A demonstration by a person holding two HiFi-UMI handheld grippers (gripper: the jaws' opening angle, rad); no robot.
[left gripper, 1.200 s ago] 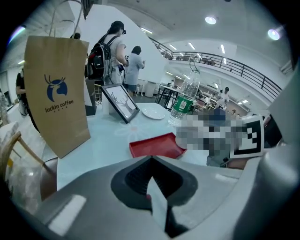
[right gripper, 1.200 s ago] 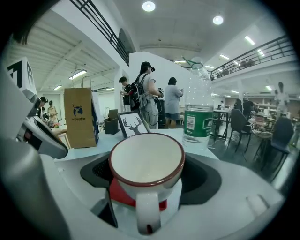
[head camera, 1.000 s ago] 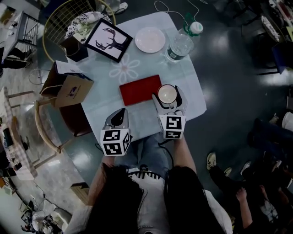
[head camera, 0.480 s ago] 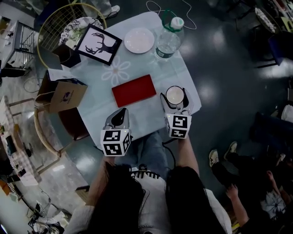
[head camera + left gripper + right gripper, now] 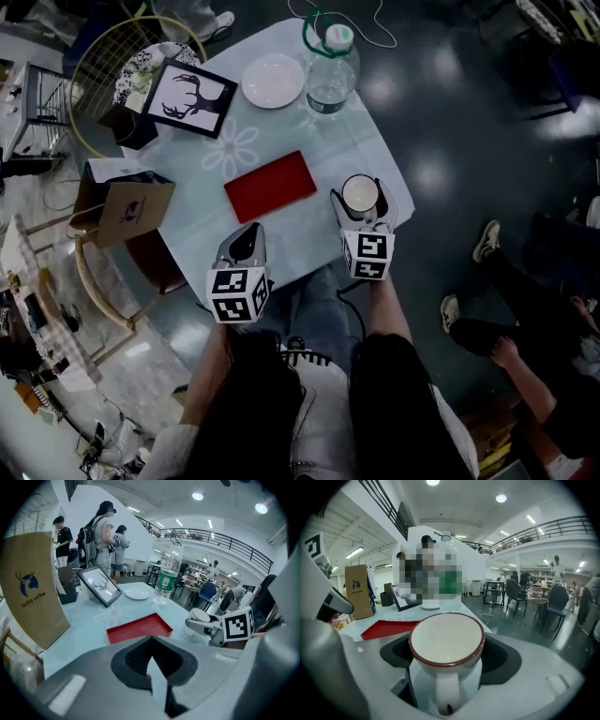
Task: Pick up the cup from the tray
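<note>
A white cup point(image 5: 361, 195) with a dark red rim sits between the jaws of my right gripper point(image 5: 362, 208), which is shut on it. The cup point(image 5: 446, 641) fills the right gripper view, handle toward the camera. It is off the red tray point(image 5: 271, 186), just to the tray's right near the table's right edge. The tray point(image 5: 138, 628) lies bare in the middle of the table. My left gripper point(image 5: 246, 239) hovers over the table's front edge, left of the cup, shut with nothing in it. The cup point(image 5: 201, 617) also shows at the right of the left gripper view.
At the table's far side stand a water bottle point(image 5: 328, 66), a white plate point(image 5: 273, 81) and a framed deer picture point(image 5: 189, 98). A brown paper bag point(image 5: 127, 202) stands at the left edge. People's legs point(image 5: 506, 309) are on the floor to the right.
My right gripper has carried the cup a little to the right, away from the tray's right edge. The left gripper has stayed put.
</note>
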